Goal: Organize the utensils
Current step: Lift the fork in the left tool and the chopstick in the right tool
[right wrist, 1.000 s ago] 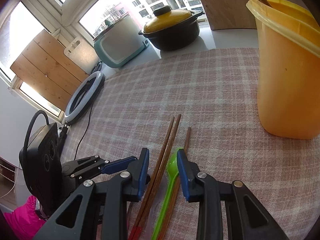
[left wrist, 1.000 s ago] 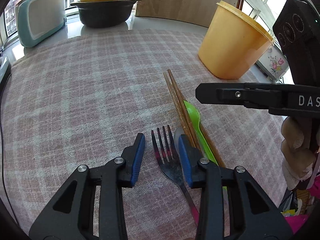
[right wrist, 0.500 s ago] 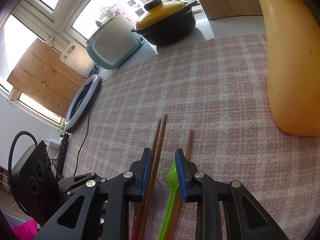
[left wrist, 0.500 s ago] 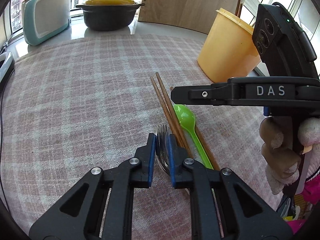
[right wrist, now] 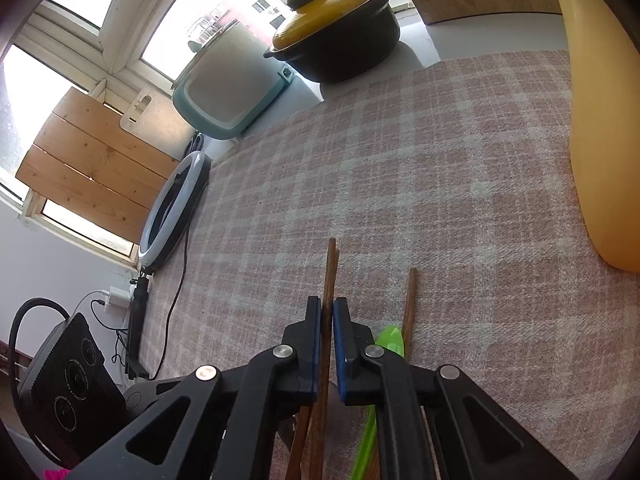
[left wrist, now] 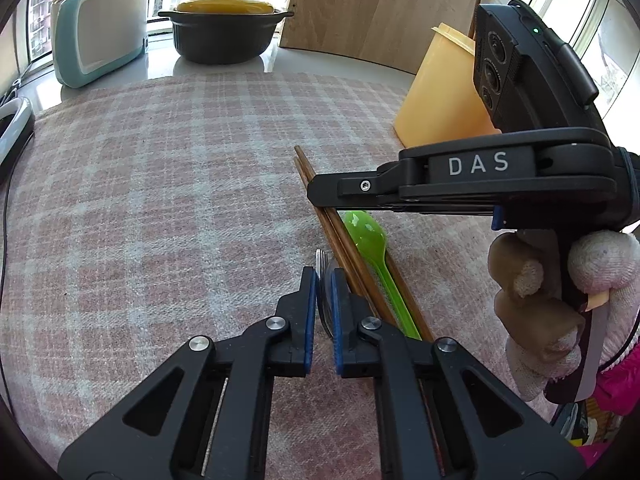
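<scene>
Both jaws have just been closing: the left hand-held gripper (left wrist: 325, 280) now clenches the fork (left wrist: 321, 258), the right hand-held gripper (right wrist: 327, 312) the paired chopsticks (right wrist: 330, 268), mid-bench (left wrist: 180, 200), ready for lifting.

Bright daylight from blown-out windows (right wrist: 168, 44); sharp frames, fisheye-bent with dark corners.

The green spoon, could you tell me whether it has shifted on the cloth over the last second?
No. The green spoon still lies against the chopsticks on the checked cloth, as before.
</scene>
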A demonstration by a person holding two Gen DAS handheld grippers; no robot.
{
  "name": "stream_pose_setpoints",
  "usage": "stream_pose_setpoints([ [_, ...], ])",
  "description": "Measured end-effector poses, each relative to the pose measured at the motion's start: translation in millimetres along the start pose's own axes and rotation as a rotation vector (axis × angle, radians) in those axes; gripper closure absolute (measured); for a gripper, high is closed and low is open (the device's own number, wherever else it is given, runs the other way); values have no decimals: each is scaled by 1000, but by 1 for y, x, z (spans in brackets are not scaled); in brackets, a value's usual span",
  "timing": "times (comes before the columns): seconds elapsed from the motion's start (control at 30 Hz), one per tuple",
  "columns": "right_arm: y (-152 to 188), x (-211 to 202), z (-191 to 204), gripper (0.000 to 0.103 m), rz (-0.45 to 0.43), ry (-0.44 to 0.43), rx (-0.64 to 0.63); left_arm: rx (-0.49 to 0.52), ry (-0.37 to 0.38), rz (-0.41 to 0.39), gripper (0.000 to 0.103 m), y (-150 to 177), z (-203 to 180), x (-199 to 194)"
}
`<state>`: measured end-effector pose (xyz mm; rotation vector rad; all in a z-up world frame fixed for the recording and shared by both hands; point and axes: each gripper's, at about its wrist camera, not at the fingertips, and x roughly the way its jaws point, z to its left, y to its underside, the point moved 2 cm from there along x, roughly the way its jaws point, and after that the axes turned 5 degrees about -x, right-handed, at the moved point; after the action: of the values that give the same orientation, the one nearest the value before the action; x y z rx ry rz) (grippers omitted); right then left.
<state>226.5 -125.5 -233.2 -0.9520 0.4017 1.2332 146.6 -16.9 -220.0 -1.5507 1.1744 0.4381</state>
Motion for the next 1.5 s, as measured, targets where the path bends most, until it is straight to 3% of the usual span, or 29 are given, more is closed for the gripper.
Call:
stream_pose_setpoints([
  [0.6, 10, -15, -11, 100, 6, -14, 17, -42, -25, -10, 101, 2, 10, -8],
  [1.03, 19, -68, -6, 100, -74, -17, -12, -143, -16, -33, 102, 2, 30, -33],
  [1.2, 22, -79, -2, 100, -91, -16, -28, -237, 23, 5, 102, 3, 43, -26],
  [1.37, 26, -82, 1, 100, -93, -12, -40, -309, 54, -20, 102, 6, 56, -33],
  [1.5, 28, -85, -1, 100, -97, -8, -40, -314, 21, -45, 102, 7, 63, -40],
])
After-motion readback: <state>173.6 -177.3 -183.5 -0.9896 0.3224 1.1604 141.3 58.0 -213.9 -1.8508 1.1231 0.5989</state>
